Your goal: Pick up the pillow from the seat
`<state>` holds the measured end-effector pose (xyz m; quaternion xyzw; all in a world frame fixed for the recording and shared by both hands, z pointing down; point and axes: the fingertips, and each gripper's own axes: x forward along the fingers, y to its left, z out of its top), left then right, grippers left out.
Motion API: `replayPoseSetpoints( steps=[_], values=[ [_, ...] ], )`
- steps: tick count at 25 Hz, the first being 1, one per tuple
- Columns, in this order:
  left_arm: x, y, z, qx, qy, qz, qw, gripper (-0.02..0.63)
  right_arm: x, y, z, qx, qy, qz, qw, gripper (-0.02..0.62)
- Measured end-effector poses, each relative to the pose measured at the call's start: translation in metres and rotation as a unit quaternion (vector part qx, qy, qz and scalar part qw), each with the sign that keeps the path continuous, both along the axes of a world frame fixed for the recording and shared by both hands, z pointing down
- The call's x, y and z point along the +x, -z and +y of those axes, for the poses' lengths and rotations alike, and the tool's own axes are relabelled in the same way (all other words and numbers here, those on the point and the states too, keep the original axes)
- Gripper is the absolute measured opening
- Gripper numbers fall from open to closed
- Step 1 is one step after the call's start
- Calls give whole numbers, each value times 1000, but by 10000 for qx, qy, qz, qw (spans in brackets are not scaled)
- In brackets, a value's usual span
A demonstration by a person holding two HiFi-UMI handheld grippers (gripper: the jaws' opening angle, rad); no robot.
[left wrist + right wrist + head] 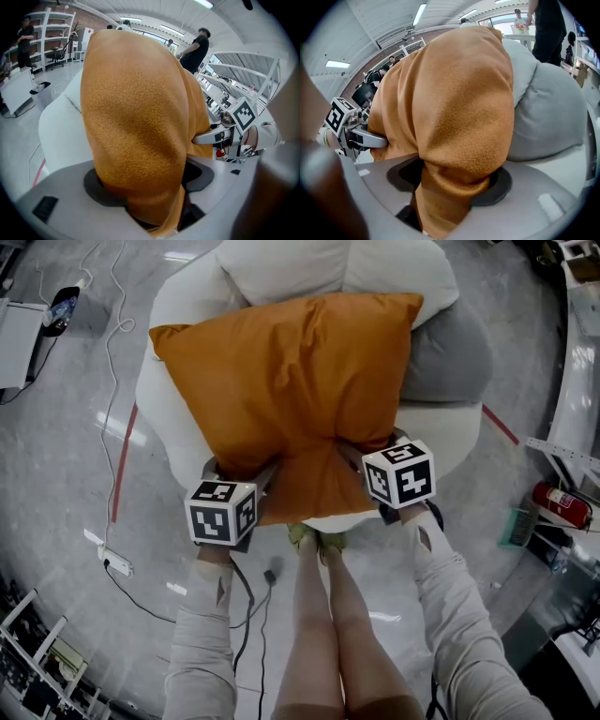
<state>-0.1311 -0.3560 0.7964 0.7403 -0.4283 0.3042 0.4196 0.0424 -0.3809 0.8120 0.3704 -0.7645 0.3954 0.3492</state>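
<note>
Pillow (291, 390) runs up the frame from my left tongs (242, 476) and right tongs (364, 454), both clamped on its lower edge, over the seat (159, 418).

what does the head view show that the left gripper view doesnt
Only the head view: the whole orange pillow, the left gripper from outside, the person's legs, a fire extinguisher. Only the left gripper view: its jaws clamped on the fabric up close, shelves, a standing person behind. Both: the pillow, the white seat, the right gripper.
</note>
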Motion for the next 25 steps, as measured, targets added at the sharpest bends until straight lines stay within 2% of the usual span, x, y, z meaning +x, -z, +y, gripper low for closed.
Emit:
replayPoseSetpoints(
  steps=[12,18,25],
  values=[
    [25,107,50,308,59,70,9995,331,25,112,47,334,51,104,9994,277],
    [22,167,80,463,81,83,9989,331,22,173,77,451,67,119,9989,278],
    [19,225,109,562,305,81,9979,331,18,231,97,583,282,126,9978,278]
  ],
)
